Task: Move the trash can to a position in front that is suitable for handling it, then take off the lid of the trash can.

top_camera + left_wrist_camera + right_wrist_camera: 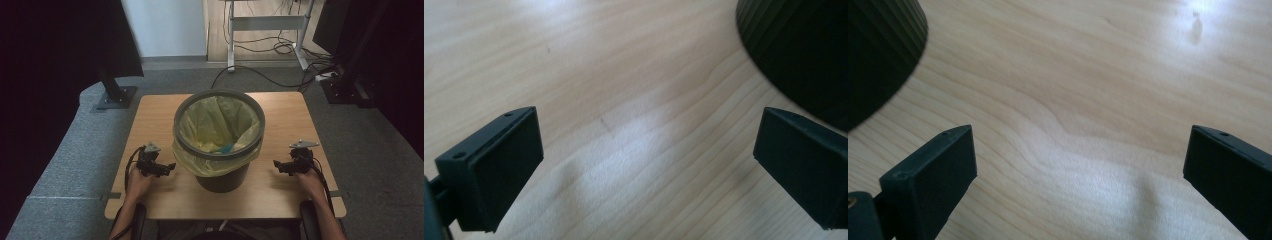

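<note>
Scene: a dark bin (220,150) stood at the middle of a wooden worktop (280,190), nearer its front edge than its back, with a person's two hands resting either side of it.
Bin: upright, ribbed wall, a grey ring (220,125) pressed over the rim to hold a yellow bag (215,120); the bag's skirt hung loose over the outside below the ring. Something blue (227,148) lay inside, too small to identify.
Left gripper (170,167): low over the worktop just beside the bin's left flank, jaws wide apart and holding nothing; the bin's wall filled the upper right corner of its own view (804,50).
Right gripper (276,164): near the bin's right flank, jaws likewise spread and empty over bare wood.
Step in hand: judged to be the approach to the ring or bag rim.
Doing it well: both grippers would need to rise to rim height and close on opposite sides together, so the light bin neither tipped nor slid toward the front edge.
Risk: pinching only the loose skirt could tear the thin film.
</note>
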`<state>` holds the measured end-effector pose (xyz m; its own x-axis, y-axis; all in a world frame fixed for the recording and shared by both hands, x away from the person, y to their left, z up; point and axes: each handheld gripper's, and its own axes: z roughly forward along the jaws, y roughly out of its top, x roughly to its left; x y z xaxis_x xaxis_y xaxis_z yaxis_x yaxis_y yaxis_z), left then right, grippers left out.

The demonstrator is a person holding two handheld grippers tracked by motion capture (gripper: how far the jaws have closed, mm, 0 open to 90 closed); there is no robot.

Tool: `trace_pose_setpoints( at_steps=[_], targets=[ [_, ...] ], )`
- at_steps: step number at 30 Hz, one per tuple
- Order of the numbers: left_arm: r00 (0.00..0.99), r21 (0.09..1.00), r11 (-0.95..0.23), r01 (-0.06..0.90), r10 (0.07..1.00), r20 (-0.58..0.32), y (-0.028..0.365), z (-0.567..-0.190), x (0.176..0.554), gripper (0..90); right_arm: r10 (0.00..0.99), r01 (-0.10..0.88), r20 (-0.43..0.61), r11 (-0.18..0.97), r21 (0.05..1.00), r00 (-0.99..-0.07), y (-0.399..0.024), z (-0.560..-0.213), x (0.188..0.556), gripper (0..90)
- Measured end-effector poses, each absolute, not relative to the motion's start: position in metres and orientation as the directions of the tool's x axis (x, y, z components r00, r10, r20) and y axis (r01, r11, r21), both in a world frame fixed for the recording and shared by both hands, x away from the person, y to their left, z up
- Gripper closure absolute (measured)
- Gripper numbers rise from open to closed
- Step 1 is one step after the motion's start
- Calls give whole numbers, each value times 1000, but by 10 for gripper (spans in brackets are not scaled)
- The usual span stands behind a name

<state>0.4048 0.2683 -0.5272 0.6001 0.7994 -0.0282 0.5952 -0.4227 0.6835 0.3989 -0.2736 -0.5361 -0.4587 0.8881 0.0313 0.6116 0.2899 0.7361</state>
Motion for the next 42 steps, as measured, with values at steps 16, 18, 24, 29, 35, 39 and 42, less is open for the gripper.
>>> trace_pose_setpoints(
  at_steps=[16, 18, 24, 29, 35, 39, 42],
  targets=[
    [608, 619, -469, 630, 794, -17, 262, -544, 407, 0, 891, 623, 4, 314, 716, -454, -275, -557, 396, 0],
    [602, 630, -460, 625, 799, -14, 263, -545, 407, 0, 891, 623, 4, 314, 716, -454, -275, -557, 396, 0],
    [581, 622, -446, 644, 814, -18, 263, -545, 409, 0, 890, 622, 3, 316, 716, -455, -275, -557, 396, 0],
    [583, 616, -450, 647, 812, -19, 263, -544, 410, 0, 890, 622, 3, 316, 716, -456, -275, -557, 395, 0],
    [577, 602, -451, 659, 816, -20, 264, -540, 413, 46, 889, 622, 4, 317, 716, -458, -275, -557, 395, 0],
    [570, 593, -441, 674, 821, -38, 268, -538, 416, 57, 889, 622, 4, 318, 716, -459, -275, -557, 395, 0],
    [568, 589, -441, 678, 822, -37, 269, -537, 417, 56, 889, 622, 4, 317, 716, -458, -275, -557, 395, 0]
  ],
)
